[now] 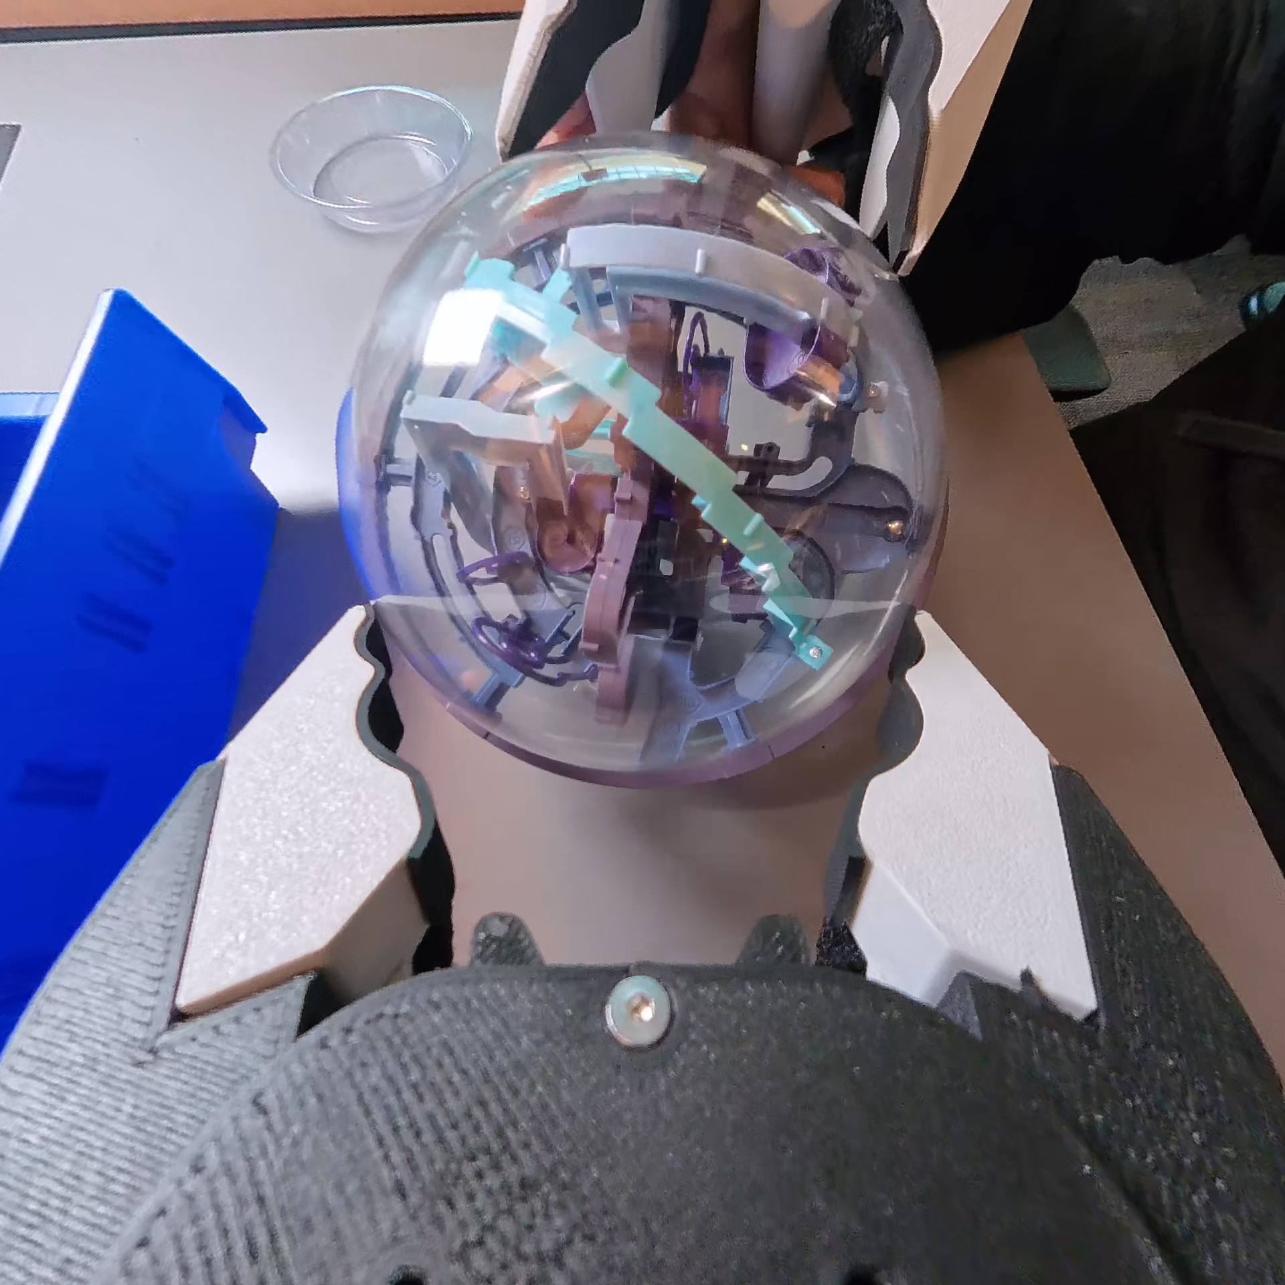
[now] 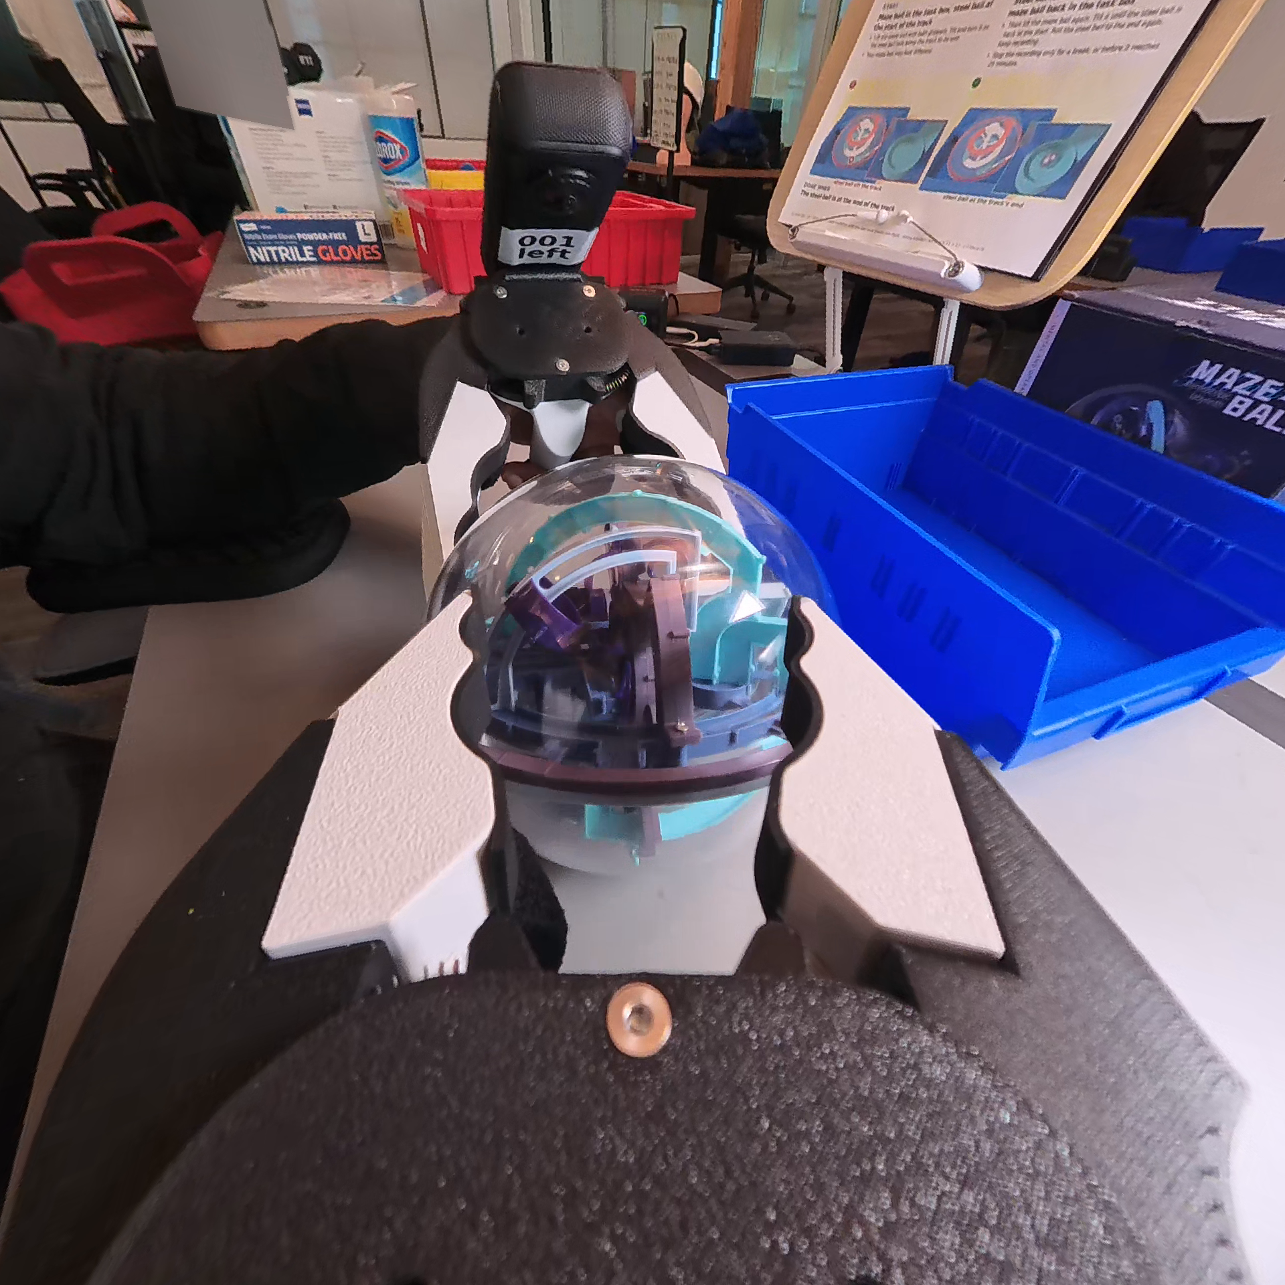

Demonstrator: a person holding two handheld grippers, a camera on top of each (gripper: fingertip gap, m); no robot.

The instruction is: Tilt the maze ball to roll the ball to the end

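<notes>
Both claws, the left claw (image 1: 643,667) and right claw (image 2: 629,667), pinched the maze ball (image 1: 643,452) from opposite sides beside the blue bin (image 2: 1008,556), its small steel ball (image 1: 892,531) seemingly mid-track, tilting unfinished.

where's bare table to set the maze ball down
Free: white tabletop between the clear plastic bowl and the blue plastic bin; the bin floor is bare too. Crowded: both grippers clamp the transparent maze ball.
</notes>
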